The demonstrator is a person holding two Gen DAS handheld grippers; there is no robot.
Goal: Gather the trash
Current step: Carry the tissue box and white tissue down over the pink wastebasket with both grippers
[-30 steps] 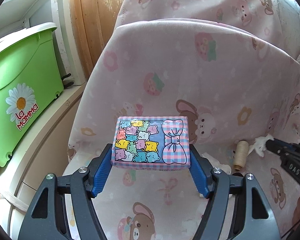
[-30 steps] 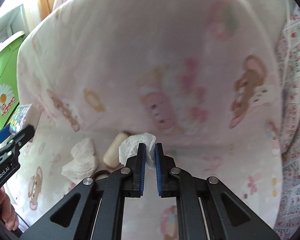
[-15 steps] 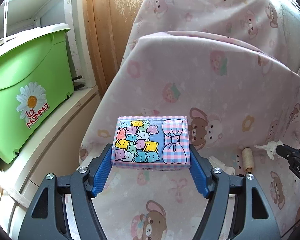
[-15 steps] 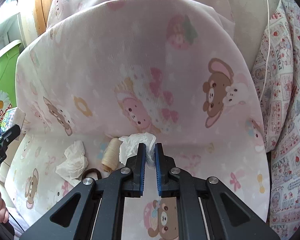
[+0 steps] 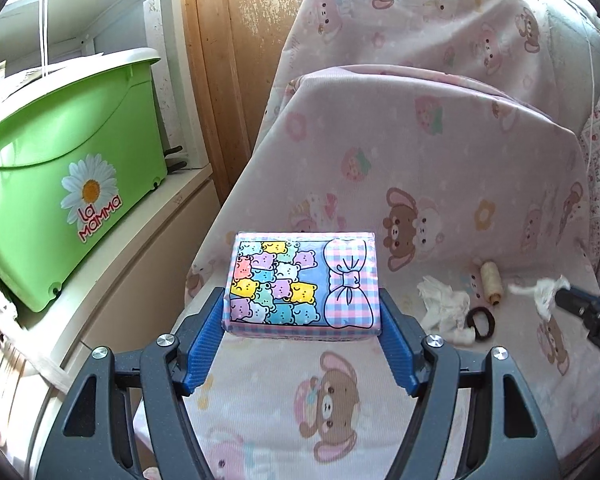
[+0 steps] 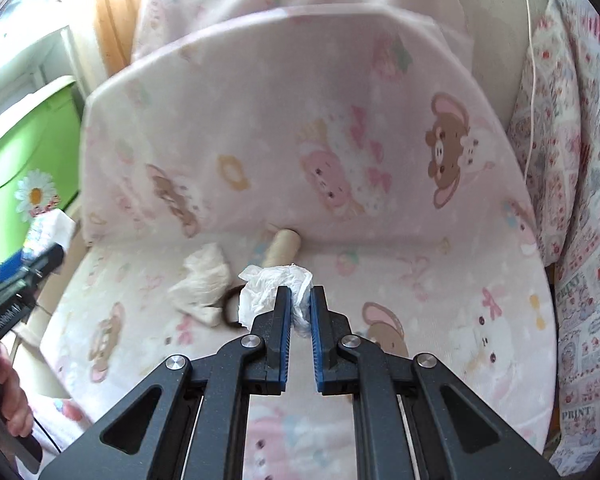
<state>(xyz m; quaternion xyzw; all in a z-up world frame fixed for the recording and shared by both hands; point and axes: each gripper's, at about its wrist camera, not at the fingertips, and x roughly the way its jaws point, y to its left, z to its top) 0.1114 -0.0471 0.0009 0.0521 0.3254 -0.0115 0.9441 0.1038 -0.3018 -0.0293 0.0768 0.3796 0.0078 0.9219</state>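
Green bin (image 5: 56, 184): far left of the tissue pack, on a white shelf, with a daisy and "La Mamma" on its side.
Left claw (image 5: 304, 312): clamped on the tissue pack (image 5: 304, 280) – blue pads press both short ends, and the pack is held flat above the front of the seat cushion (image 5: 340, 392), its pastel bears and checked bow facing up.
Crumpled tissue (image 5: 444, 308): lying on the cushion to the right of the tissue pack, touching a dark hair tie (image 5: 480, 322) on its right side.
Thread spool (image 5: 492, 282): cream, just right of and behind that tissue, near the foot of the backrest.
Right claw (image 6: 298, 308): nearly together, pinching a second wad of white tissue (image 6: 270, 284) – the wad is held above the seat, right of the tissue pack and in front of the spool.
Patterned pillow (image 6: 580, 220): farthest right of the tissue pack, beside the pink chair cover.
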